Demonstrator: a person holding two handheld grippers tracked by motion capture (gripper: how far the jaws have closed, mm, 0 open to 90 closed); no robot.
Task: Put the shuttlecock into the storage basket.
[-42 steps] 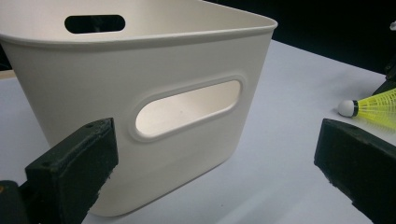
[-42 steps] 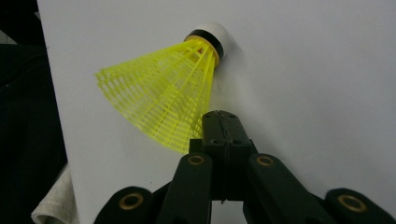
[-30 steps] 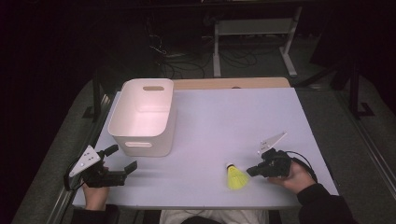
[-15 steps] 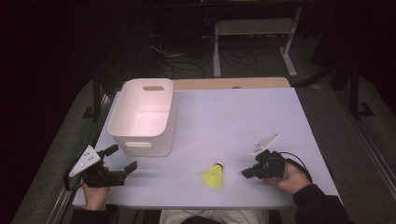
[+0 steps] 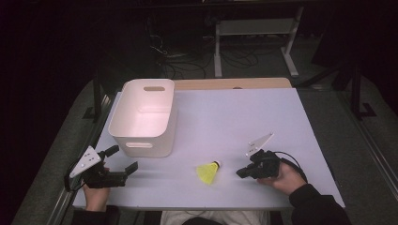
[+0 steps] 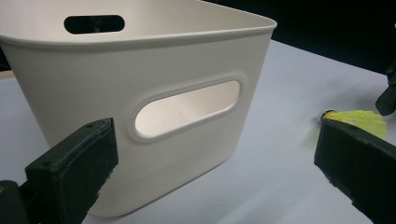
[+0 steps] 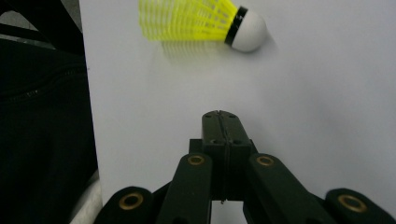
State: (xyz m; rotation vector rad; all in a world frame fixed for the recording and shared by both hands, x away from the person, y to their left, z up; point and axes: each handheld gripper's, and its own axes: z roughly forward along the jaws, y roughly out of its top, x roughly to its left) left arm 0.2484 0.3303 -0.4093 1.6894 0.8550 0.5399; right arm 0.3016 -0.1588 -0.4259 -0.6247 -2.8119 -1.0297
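Observation:
A yellow shuttlecock [image 5: 208,172] with a white cork lies on its side on the white table [image 5: 225,117], near the front edge. My right gripper [image 5: 241,173] is just to its right, shut and empty, its tips pointing at the shuttlecock without touching it. In the right gripper view the closed jaws [image 7: 220,116] rest low over the table, with the shuttlecock [image 7: 196,18] ahead of them. My left gripper [image 5: 123,159] is open at the front left, facing the white bin [image 5: 145,117]. Between its wide jaws [image 6: 215,140] I see the bin's handle slot [image 6: 187,109], and the shuttlecock [image 6: 355,119] at the right.
The bin is empty and stands at the table's left, close in front of the left gripper. A strip of wood [image 5: 230,83] runs along the table's far edge. Beyond it are a dark floor, cables and a metal stand [image 5: 253,28].
The shuttlecock has moved left along the table's front, away from the right gripper. The right gripper has followed it leftward, still shut. The left gripper has stayed in place.

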